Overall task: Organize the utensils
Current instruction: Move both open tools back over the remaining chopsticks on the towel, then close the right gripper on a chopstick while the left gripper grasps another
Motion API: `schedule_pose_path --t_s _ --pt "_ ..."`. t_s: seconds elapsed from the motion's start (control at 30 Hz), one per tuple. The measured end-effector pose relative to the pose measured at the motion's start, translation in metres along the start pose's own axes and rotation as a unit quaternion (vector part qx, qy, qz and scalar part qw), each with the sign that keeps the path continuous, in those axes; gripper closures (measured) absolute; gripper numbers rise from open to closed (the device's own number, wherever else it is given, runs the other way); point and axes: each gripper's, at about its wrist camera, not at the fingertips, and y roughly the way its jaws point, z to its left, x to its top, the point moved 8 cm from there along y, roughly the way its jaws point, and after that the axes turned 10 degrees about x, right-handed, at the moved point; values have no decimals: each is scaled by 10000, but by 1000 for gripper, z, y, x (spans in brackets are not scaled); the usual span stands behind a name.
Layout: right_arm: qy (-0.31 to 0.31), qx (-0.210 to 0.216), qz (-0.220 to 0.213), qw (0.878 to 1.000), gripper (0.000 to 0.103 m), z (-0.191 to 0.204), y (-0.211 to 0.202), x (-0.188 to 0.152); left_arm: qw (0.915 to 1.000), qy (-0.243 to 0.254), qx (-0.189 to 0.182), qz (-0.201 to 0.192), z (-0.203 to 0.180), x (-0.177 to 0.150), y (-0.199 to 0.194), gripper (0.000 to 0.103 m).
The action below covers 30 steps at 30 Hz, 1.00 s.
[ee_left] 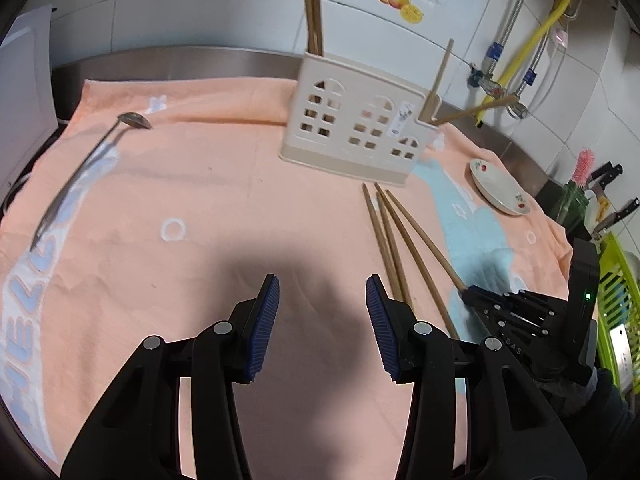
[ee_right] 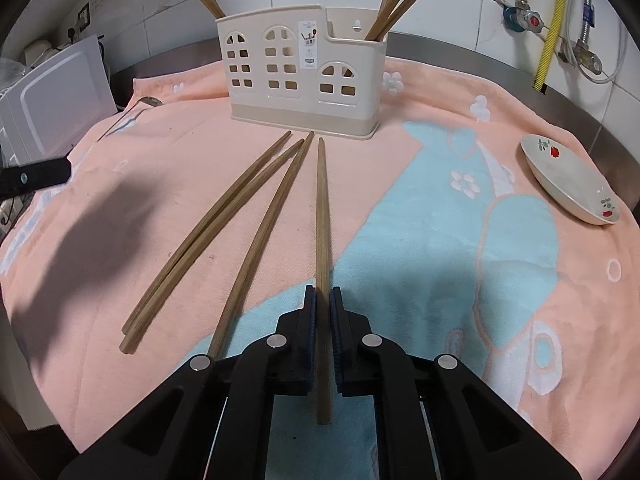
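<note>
Left wrist view: left gripper [ee_left: 322,288] is hanging over bare towel [ee_left: 224,184], jaws standing partly apart with nothing between the pads. Holder [ee_left: 352,128] is sitting at 12 o'clock from it, spoon [ee_left: 76,176] lying at 10 o'clock, well apart. Loose chopsticks [ee_left: 394,240] are lying at 2 o'clock, just beside the right finger. Right gripper [ee_left: 464,294] is showing at 3 o'clock, pinching the end of the rightmost stick. Plate [ee_left: 500,192] is resting near the towel's right edge.

Count here: one spoon, one holder, one plate, two sticks upright in the holder's left end, two visible leaning out of its right end (the loose bundle is blurring together, so I'm counting it in the other view).

Right wrist view: right gripper [ee_right: 323,300] is clamping narrow on one chopstick [ee_right: 322,216], pads pressing both sides, the butt end sticking back past the fingers. The stick is pointing at 12 o'clock toward the holder [ee_right: 304,80] and looks to be lying flat on the towel. Three more loose sticks [ee_right: 224,232] are fanning out at 10 to 11 o'clock.

Count: four loose sticks in total, one gripped. About three are leaning in the right compartment (tops cropped, not certain).

Judgement: grasp step is finishing, roughly mid-task. Next move is calling for a lift, tipping the stick upright, then lowering it into an open compartment without knocking the leaning ones.
</note>
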Motion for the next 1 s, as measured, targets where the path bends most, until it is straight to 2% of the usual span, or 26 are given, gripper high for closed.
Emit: schedule_pose_path --t_s 0.23,0.37,0.47,0.57,0.67,1.0 --pt "35 81 -115 9999 96 1 -14 -1 9994 184 -142 276 -38 -22 12 57" --pt "63 113 -153 9998 96 -1 -20 -4 9987 271 -86 423 -53 -32 25 59" --pt "96 140 -158 9997 96 -4 -22 -7 9983 311 -96 481 -62 -34 32 63" --pt "132 171 -157 9996 96 -5 -22 -11 9982 312 -64 505 -68 -31 39 74" --pt "170 197 -168 9995 96 -7 -21 -13 9980 282 -42 556 -72 -28 46 80" --pt "257 265 -181 9992 96 -13 -22 -18 9968 242 89 756 -78 -33 67 86"
